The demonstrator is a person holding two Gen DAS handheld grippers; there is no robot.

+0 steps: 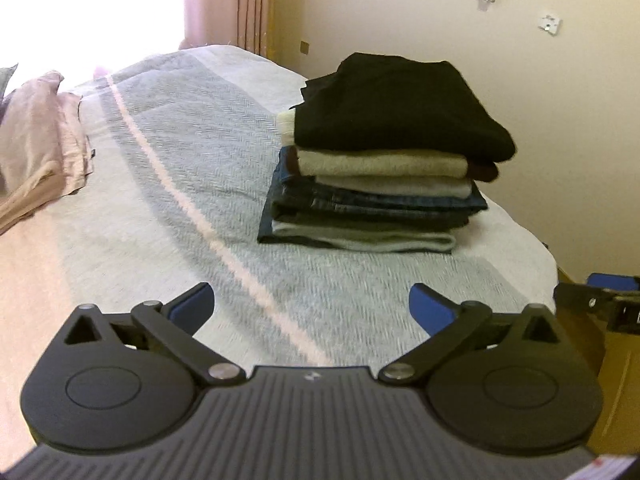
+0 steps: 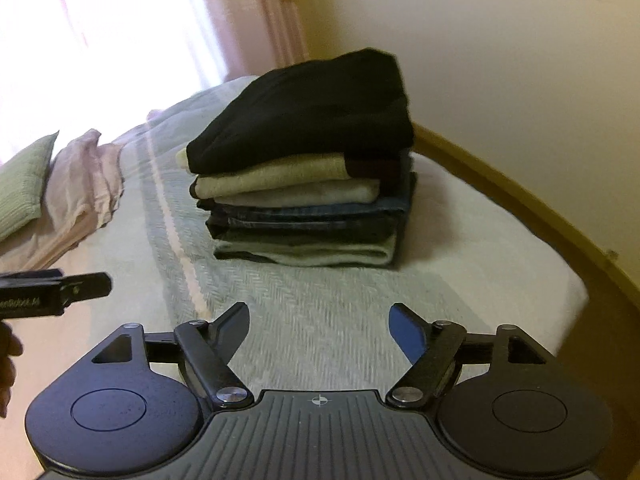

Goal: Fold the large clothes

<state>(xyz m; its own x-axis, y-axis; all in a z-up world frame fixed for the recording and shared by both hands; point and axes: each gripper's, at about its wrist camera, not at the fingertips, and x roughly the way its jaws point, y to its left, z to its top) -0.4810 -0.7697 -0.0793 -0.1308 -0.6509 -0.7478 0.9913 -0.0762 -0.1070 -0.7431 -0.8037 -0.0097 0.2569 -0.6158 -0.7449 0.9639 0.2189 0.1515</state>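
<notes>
A stack of folded clothes (image 1: 376, 168) (image 2: 308, 184) stands on the bed, with a black garment (image 1: 396, 108) (image 2: 316, 108) on top, beige, denim and grey-green pieces below. My left gripper (image 1: 312, 300) is open and holds nothing, hovering over the striped bedspread (image 1: 192, 168) short of the stack. My right gripper (image 2: 320, 320) is open too, with nothing between its fingers, in front of the stack. In the left wrist view the right gripper (image 1: 600, 304) shows at the right edge. The left gripper (image 2: 60, 288) shows at the left edge of the right wrist view.
A pink cloth (image 1: 36, 140) (image 2: 84, 184) and a green pillow (image 2: 24, 184) lie at the bed's left side. A wooden bed frame (image 2: 520, 204) runs along the cream wall (image 1: 520, 80). Curtains (image 1: 224, 4) hang by a bright window.
</notes>
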